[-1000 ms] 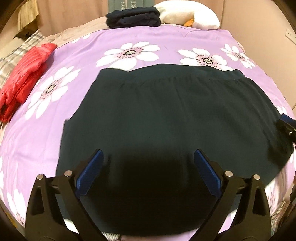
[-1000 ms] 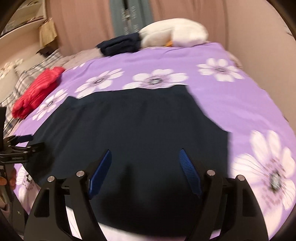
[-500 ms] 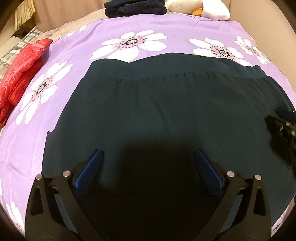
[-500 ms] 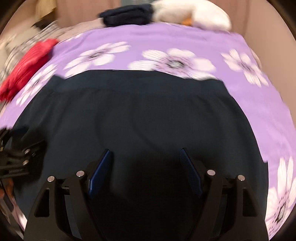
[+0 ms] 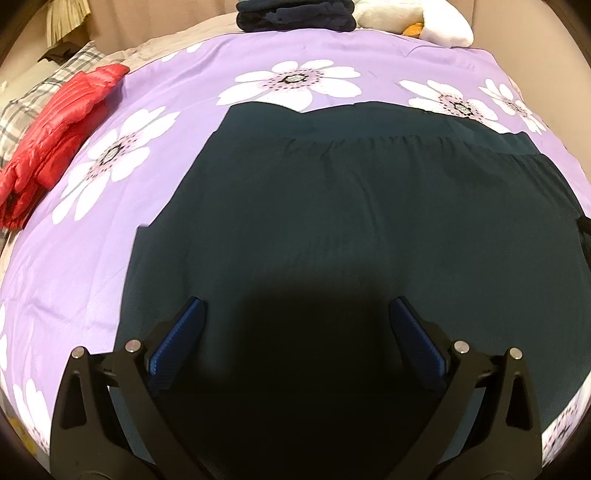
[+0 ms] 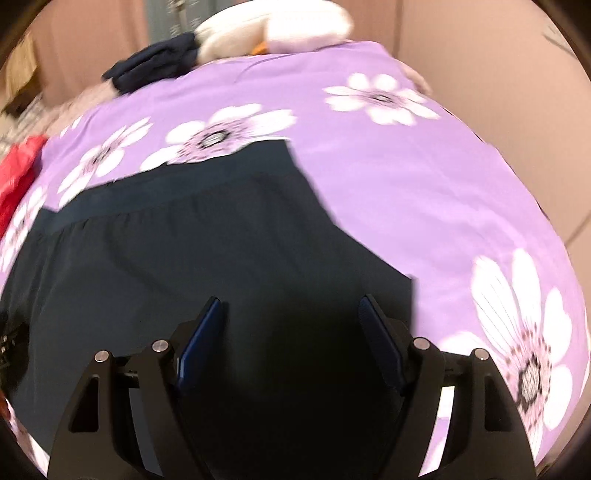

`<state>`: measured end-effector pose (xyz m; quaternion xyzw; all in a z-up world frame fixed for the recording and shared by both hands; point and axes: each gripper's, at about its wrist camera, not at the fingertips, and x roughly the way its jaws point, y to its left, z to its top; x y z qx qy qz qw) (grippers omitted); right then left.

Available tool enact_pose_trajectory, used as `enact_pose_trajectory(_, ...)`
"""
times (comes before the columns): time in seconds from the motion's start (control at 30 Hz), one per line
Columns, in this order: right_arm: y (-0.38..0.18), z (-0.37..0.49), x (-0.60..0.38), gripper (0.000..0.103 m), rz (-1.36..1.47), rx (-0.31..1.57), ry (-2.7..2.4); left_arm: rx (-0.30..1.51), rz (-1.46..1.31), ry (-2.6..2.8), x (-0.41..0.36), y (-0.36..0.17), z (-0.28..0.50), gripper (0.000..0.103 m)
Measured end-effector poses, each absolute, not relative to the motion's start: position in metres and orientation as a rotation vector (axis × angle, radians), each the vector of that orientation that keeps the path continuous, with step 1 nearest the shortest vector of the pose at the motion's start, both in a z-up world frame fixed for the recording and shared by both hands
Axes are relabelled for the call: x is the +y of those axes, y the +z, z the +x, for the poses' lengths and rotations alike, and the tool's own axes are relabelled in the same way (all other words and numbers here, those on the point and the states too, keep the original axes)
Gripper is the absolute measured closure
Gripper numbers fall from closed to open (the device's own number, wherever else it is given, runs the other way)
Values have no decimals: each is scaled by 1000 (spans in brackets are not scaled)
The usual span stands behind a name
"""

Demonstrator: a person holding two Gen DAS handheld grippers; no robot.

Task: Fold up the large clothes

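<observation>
Hovering over a dark skirt (image 5: 369, 206) lying flat on the purple flowered bedspread (image 5: 110, 240).

Holding the left gripper (image 5: 295, 317) and right gripper (image 6: 290, 314) with jaws spread wide, gripping nothing, above the near hem. Lying off to the left: a red puffer jacket (image 5: 55, 133). Sitting at the far end: folded navy clothes (image 5: 295, 14) beside a white plush toy (image 5: 424, 22). Nothing lying on the skirt itself.

Warm dim light, fisheye bending, right-view blur.
</observation>
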<state>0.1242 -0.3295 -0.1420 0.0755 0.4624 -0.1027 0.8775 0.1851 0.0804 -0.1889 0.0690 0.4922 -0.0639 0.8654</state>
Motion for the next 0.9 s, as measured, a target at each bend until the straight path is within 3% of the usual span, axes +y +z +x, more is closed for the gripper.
enact_pose_trajectory(0.23,-120,63,-351,26,219,845,-289,1004,128,-116,87,-176,139,2)
enact_pose_trajectory(0.47,-100,26,-276,23,119,763,-30,952,114,-178,62,-162,94,2)
enact_pose_trajectory(0.7,-117,27,-204,23,1,807,135,943,155,-199,39,-170,82,2)
enact_pose_trajectory(0.9,-144,21,-206,23,20,847,112,939,152,-193,40,-178,79,2)
